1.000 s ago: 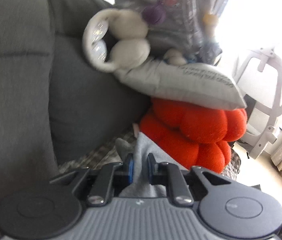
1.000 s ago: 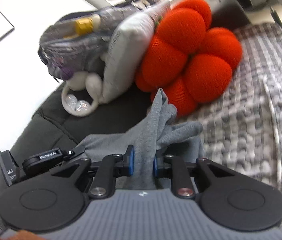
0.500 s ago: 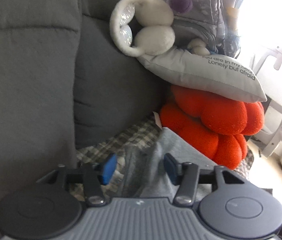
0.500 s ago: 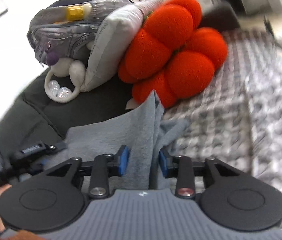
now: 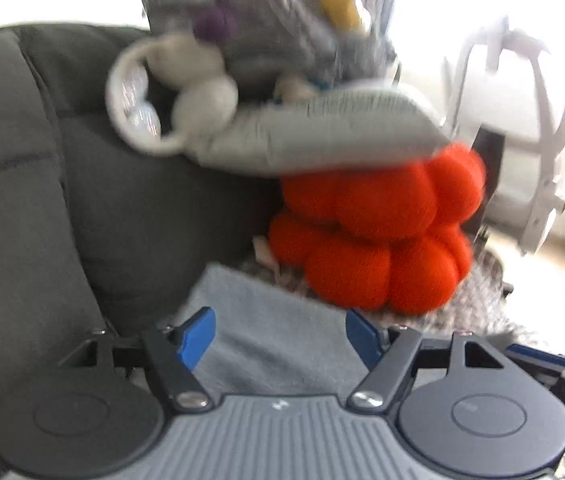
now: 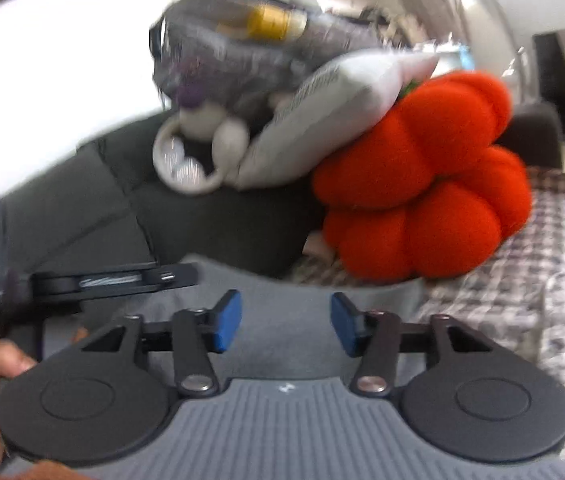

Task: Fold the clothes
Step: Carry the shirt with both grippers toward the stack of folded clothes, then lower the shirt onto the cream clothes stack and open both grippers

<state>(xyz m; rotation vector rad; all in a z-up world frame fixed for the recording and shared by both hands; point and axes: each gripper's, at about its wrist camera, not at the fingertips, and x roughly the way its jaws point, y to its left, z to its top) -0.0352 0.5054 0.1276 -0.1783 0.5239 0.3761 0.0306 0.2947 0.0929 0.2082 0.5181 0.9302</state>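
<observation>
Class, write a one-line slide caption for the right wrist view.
Right gripper opening above a grey garment on the sofa, orange cushion behind.

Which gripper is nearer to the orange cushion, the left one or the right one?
Right, by a small margin as far as the blur allows. The right gripper sits below-left of the orange cushion; the left gripper sits further from it, nearer the sofa back.

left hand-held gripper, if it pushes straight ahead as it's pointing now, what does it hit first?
Most likely the grey garment: it lies flat right ahead, between the opening blue pads of the left hand-held gripper, which are not pressing on it. Past it sits the red cushion. Depth is blurred, so this is an estimate.
</observation>
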